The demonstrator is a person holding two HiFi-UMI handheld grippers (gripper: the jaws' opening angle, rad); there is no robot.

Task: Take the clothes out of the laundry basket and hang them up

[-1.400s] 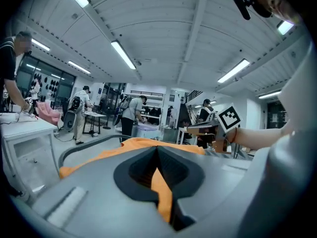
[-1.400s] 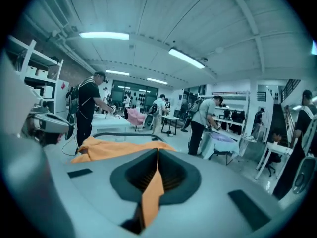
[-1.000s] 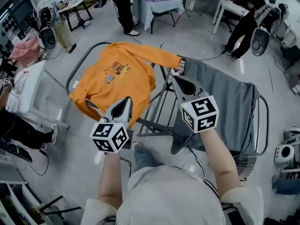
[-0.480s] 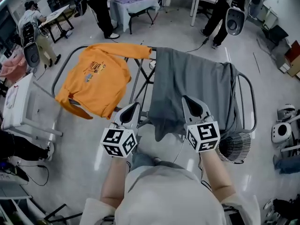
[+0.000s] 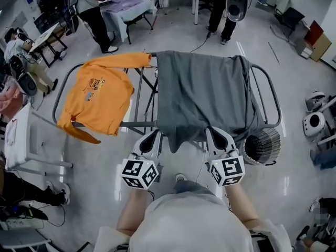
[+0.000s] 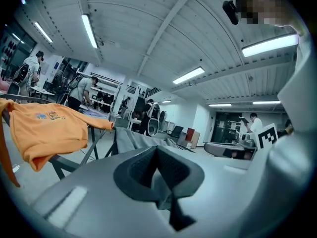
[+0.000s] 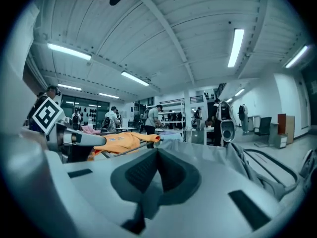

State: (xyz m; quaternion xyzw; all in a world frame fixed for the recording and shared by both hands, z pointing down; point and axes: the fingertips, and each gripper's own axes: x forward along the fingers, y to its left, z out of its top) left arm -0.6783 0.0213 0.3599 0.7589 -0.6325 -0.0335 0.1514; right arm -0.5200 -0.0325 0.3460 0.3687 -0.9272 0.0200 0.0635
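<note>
open lab hall: worktables (image 5: 44,34), ceiling strip lights (image 6: 270,44), people (image 5: 94,14) at benches

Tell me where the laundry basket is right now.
In the head view, the laundry basket sits on the floor right of centre, at the drying rack's near right corner, beside the grey garment.

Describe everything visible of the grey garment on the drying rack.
The grey garment is plain, soft-looking cloth, spread flat and wrinkled across the rails of the metal drying rack, beside the orange sweatshirt. Its near edge droops below the rail in an uneven tail. The shut left gripper and right gripper meet that edge; a pinch cannot be confirmed.
</note>
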